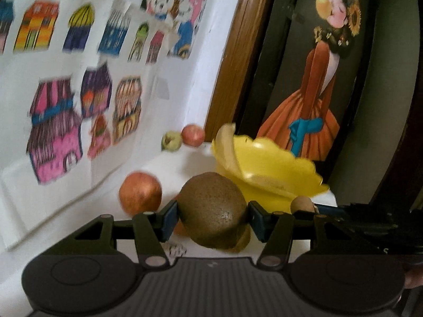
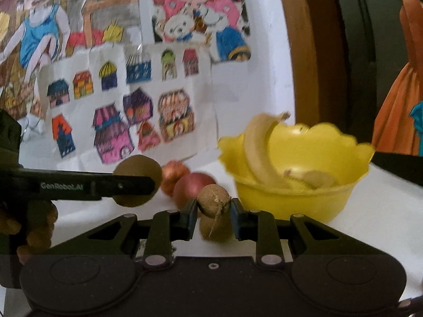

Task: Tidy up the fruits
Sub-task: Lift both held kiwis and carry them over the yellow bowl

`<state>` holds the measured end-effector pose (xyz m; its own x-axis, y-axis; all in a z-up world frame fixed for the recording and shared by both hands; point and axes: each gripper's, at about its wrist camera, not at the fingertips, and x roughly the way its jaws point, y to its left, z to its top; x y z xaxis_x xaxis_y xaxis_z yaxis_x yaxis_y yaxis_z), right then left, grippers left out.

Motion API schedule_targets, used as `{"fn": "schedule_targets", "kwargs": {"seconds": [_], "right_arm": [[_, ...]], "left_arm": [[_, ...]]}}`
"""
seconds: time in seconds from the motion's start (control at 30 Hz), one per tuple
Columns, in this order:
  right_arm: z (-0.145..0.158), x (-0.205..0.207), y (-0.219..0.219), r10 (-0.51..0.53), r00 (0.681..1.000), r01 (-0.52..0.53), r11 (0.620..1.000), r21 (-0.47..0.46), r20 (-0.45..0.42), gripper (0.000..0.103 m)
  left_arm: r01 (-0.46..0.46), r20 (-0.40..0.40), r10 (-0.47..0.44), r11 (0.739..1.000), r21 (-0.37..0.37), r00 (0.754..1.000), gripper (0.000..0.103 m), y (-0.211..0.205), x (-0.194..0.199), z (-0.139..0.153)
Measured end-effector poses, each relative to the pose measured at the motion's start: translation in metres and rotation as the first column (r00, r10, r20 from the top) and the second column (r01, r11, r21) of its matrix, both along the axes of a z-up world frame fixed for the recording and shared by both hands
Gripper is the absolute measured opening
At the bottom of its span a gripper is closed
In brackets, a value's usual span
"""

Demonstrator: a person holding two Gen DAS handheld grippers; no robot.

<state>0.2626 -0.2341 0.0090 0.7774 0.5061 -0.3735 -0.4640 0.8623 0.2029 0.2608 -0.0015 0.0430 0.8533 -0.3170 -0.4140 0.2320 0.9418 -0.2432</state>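
**Both grippers carrying fruit by the yellow bowl**

Left wrist view: the left gripper (image 1: 213, 218) is pinching a brown kiwi (image 1: 213, 211) above the white table (image 1: 185, 163), just before the yellow bowl (image 1: 267, 171) holding a banana (image 1: 229, 148). A red apple (image 1: 140, 193) is sitting left.

Right wrist view: the right gripper (image 2: 214, 211) is clamping a small brown round fruit (image 2: 213, 199), bowl (image 2: 296, 185) close ahead-right.
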Motion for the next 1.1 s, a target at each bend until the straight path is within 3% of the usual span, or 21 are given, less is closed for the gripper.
{"fn": "schedule_targets", "kwargs": {"seconds": [0.17, 0.33, 0.67, 1.1], "right_arm": [[0.014, 0.01, -0.012, -0.043, 0.998, 0.043, 0.999, 0.009, 0.038, 0.029], [0.017, 0.031, -0.018, -0.091, 0.993, 0.092, 0.996, -0.008, 0.08, 0.029], [-0.007, 0.074, -0.029, -0.145, 0.988, 0.147, 0.988, -0.053, 0.049, 0.029], [-0.019, 0.08, -0.031, -0.139, 0.99, 0.141, 0.987, -0.077, 0.028, 0.029]], "left_arm": [[-0.001, 0.036, 0.001, 1.0, 0.011, 0.999, 0.062, -0.01, 0.008, 0.026], [0.008, 0.074, -0.01, 1.0, 0.021, 0.997, 0.062, -0.026, 0.033, 0.033], [0.073, 0.041, -0.072, 0.997, -0.007, 0.997, 0.062, -0.066, 0.098, 0.008], [0.08, -0.007, -0.08, 0.997, -0.014, 0.997, 0.062, -0.078, 0.115, -0.013]]}}
